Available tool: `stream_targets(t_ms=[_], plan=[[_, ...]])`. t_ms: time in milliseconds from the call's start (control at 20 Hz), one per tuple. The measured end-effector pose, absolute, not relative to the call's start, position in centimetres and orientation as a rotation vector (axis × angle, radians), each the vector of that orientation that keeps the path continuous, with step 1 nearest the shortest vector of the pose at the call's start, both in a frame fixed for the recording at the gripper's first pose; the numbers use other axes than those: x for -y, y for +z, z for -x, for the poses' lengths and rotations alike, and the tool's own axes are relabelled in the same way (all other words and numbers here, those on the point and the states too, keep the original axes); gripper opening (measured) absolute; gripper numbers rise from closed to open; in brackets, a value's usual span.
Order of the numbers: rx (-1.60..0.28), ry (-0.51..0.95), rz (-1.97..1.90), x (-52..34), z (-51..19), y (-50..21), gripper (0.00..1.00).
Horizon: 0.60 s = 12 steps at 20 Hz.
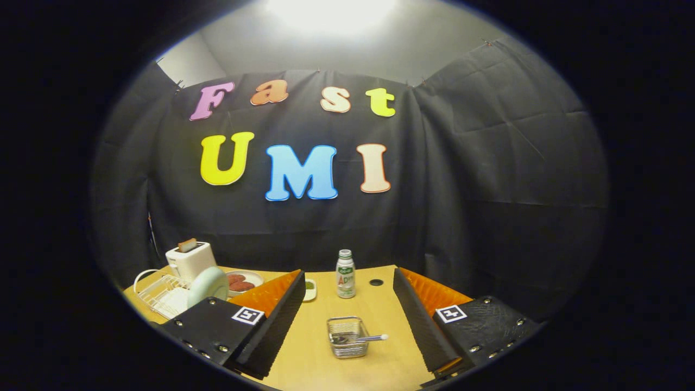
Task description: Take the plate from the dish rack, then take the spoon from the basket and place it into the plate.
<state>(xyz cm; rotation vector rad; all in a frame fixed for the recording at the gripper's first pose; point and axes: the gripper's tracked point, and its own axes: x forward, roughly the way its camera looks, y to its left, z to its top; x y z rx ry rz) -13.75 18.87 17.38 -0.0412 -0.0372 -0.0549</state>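
Wooden table [380, 364] bears dish rack [163, 296], toaster [190, 259], bottle [345, 274], wire basket [346, 336].

My gripper [347, 320] hangs above the table [380, 364] with its jaws spread wide, nothing pressed between them. I see both fingers [271, 320] reaching forward, angled toward each other at the far tips and splayed apart near me. Each finger carries a ridged inner face and a flat outer block with a square printed marker on top. The left finger sits a little closer and lower in my view than the right one. Neither finger touches anything.
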Motion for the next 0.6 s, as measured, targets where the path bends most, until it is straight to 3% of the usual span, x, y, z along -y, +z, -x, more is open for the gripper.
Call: stream_targets(t_ms=[600], plan=[[-0.229, 0.166, -0.137, -36.4, 8.7, 10.0, 0.98]])
